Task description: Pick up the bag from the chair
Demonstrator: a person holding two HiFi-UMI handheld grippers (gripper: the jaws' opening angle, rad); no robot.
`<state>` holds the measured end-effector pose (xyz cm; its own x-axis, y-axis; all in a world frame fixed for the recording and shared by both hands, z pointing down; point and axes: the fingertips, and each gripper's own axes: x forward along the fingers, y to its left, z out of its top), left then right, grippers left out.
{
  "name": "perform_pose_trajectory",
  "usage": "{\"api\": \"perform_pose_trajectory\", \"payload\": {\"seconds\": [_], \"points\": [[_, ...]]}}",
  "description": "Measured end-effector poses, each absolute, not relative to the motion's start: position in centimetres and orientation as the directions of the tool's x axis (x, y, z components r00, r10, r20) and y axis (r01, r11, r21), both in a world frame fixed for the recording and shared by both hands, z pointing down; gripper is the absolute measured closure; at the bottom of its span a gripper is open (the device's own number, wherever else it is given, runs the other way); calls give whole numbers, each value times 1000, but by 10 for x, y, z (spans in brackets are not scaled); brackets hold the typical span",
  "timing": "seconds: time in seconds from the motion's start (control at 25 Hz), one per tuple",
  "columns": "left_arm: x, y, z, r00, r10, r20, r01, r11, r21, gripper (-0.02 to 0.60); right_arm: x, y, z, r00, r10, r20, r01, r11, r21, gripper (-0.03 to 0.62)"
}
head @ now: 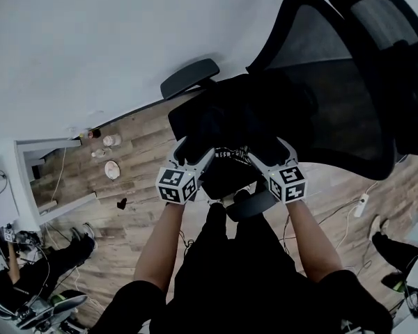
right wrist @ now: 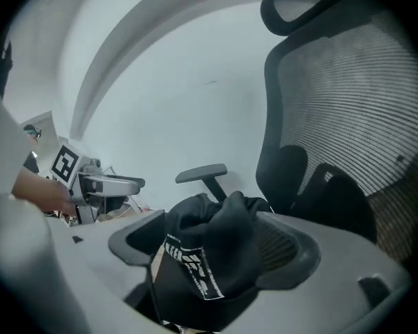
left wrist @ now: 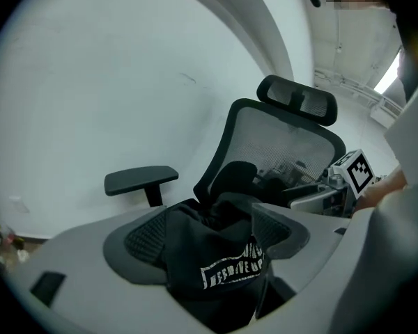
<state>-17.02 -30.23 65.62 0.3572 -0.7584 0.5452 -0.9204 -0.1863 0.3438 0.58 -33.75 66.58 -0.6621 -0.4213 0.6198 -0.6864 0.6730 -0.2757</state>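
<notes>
The bag (left wrist: 209, 249) sits bunched between the pads of my left gripper (left wrist: 212, 245), which is clenched on a fold of its black cloth. My right gripper (right wrist: 212, 245) is clenched the same way on another fold of the bag. From above, the bag hangs as a dark mass between the two grippers, just in front of the chair (head: 320, 68) and at about the height of its seat. I cannot tell whether the cloth touches the seat.

A white printed strip (left wrist: 233, 266) runs across the bag just below the left gripper's pads. The right gripper view shows a printed strip running down the cloth toward its left pad. In the head view that print is only a small pale line between the grippers.

The left gripper view shows the chair's mesh back with its headrest (left wrist: 297, 97) upright behind the bag, and one armrest (left wrist: 141, 179) off to the left. It also catches the marker cube (left wrist: 355, 171) of my right gripper beside the hand holding it.

The right gripper view shows the other cube (right wrist: 65, 161) at its left edge, near the same armrest.

Only the head view shows my forearms, the wooden floor (head: 139, 145) with small things standing by the white wall (head: 90, 40), and cables on the floor at right.
</notes>
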Motion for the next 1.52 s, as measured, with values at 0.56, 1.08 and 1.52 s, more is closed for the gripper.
{"api": "perform_pose_trajectory", "payload": {"seconds": [0.56, 1.08, 1.52], "points": [[-175, -363, 749, 467, -566, 679, -864, -130, 486, 141, 3, -388, 729, -668, -295, 684, -688, 594, -416, 148], [-156, -380, 812, 613, -439, 657, -713, 50, 699, 144, -5, -407, 783, -666, -113, 737, -710, 398, -580, 148], [-152, -386, 791, 534, -542, 649, -802, -82, 591, 506, -11, -420, 777, -628, -218, 747, -708, 559, -431, 407]]}}
